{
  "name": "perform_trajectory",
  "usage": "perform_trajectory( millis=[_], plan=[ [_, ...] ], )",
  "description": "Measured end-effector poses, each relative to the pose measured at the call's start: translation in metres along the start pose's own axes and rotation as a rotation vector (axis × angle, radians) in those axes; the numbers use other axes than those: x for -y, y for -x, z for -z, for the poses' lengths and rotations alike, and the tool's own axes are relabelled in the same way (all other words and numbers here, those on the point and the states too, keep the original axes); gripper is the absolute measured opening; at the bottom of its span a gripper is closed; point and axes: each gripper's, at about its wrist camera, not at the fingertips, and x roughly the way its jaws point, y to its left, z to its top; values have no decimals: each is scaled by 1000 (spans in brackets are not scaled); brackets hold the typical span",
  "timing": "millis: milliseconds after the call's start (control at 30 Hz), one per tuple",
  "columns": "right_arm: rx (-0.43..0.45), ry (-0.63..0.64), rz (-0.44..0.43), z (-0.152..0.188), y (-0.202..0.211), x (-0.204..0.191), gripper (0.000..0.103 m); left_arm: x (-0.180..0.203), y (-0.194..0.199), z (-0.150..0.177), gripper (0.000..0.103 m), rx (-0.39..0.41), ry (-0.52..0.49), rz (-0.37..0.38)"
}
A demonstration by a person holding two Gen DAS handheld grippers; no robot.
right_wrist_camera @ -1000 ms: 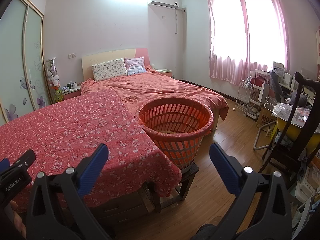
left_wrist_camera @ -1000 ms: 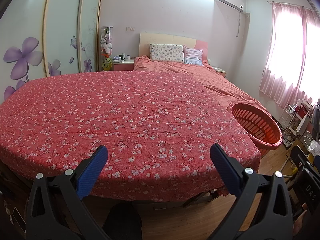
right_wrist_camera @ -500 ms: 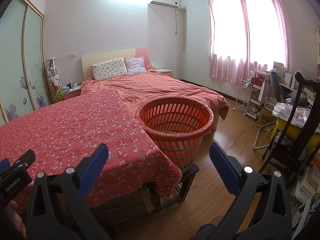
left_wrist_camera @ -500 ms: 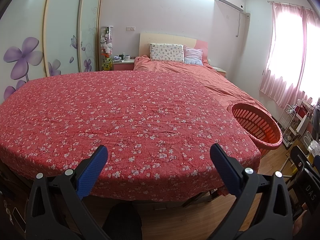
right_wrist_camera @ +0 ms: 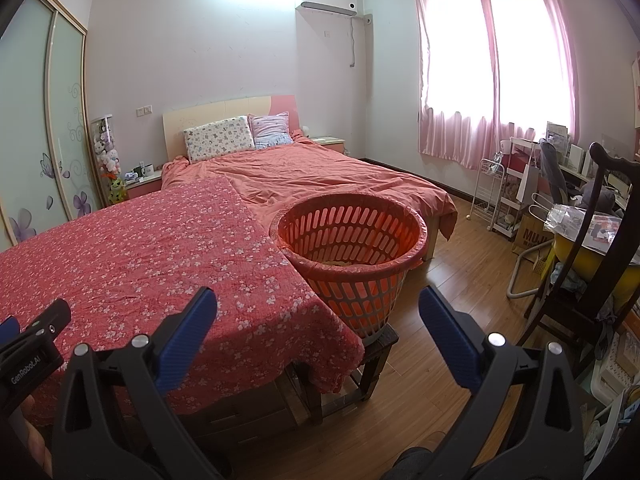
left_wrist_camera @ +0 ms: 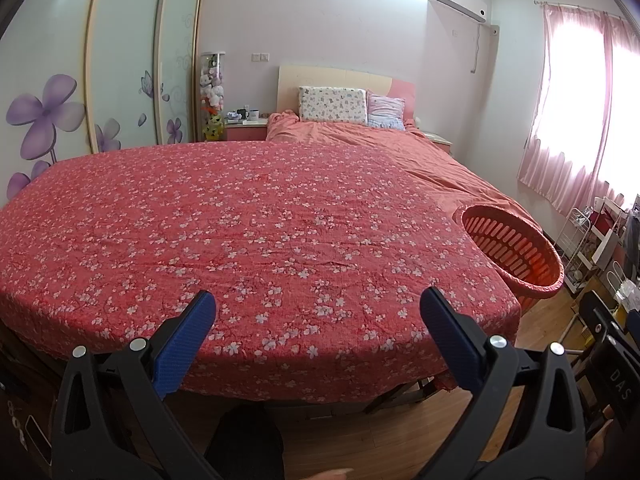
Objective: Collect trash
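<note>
Both grippers idle, nothing held. Left gripper (left_wrist_camera: 318,312) has its blue-padded fingers (left_wrist_camera: 184,344) spread wide, hovering at the near edge of the table covered by a red floral cloth (left_wrist_camera: 248,224); only cloth shows between the jaws. Right gripper (right_wrist_camera: 318,310) is likewise spread wide with empty jaws, blue pads (right_wrist_camera: 448,340) framing the near right corner of the same red floral cloth (right_wrist_camera: 160,256) and the base of the basket. Orange slotted basket (right_wrist_camera: 352,240) sits upright on a dark wooden stool (right_wrist_camera: 376,356), right up against the right edge of the cloth-covered table; it has a thin liner folded over the rim and something pale at the bottom, can't tell what. In the left wrist view the basket (left_wrist_camera: 516,248) shows at the far right of the cloth, partly behind its edge. No loose trash visible on the cloth in either view. Beyond the table: bed with salmon duvet (right_wrist_camera: 320,176) and two pillows (left_wrist_camera: 334,104) at the headboard, far centre. Wardrobe with purple flower doors (left_wrist_camera: 44,116) on the left wall, pink curtains (right_wrist_camera: 492,64) on the right, AC unit (right_wrist_camera: 326,2) high on the far wall. Wood floor (right_wrist_camera: 452,280) to the right, with a dark chair (right_wrist_camera: 592,264) and cluttered shelving along the right side. Part of the left gripper's body labelled GenRobot.AI (right_wrist_camera: 28,356) shows at the near left of the right wrist view.
</note>
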Motion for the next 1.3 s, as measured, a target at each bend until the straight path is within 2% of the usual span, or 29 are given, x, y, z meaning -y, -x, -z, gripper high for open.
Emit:
perform_trajectory(
  millis=[1300],
  plan=[
    [0,-1,0,-1,1,1,99,-2,1,-3,101,-7,-8,-16]
  ],
)
